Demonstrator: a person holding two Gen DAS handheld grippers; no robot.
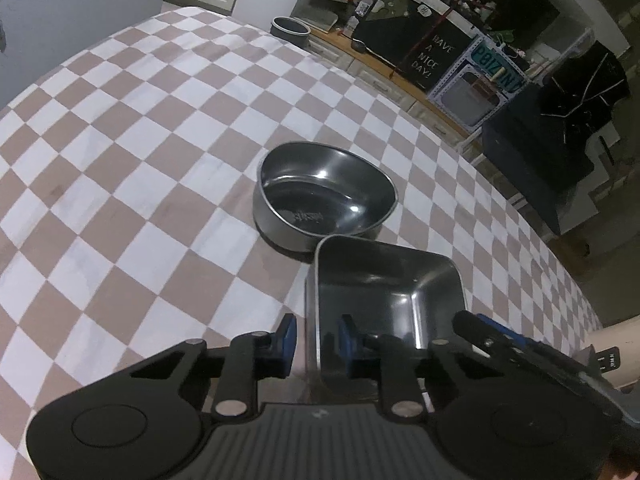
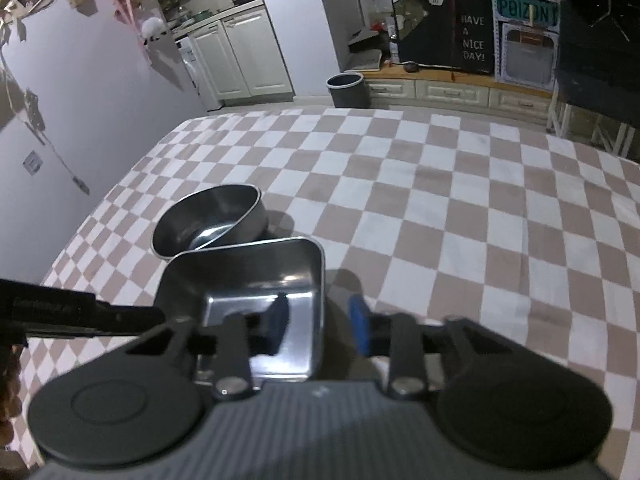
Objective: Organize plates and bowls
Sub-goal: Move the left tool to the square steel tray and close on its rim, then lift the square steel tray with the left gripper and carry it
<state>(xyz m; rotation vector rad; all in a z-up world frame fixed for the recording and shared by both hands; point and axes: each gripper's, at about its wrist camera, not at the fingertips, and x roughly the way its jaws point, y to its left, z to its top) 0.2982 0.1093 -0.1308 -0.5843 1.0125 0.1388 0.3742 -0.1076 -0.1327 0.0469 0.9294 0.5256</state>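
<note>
Square metal dish: rigid, light, slick.
Both your left gripper [image 1: 316, 346] and right gripper [image 2: 320, 326] straddle opposite walls of the square dish [image 1: 384, 280], jaws parted, unclamped; pinch the rim firmly.

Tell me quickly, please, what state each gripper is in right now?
Left gripper: open, its jaws straddle one wall of the square metal tray with gaps showing.
Right gripper: open, its jaws straddle the opposite tray wall, not clamped.
</note>
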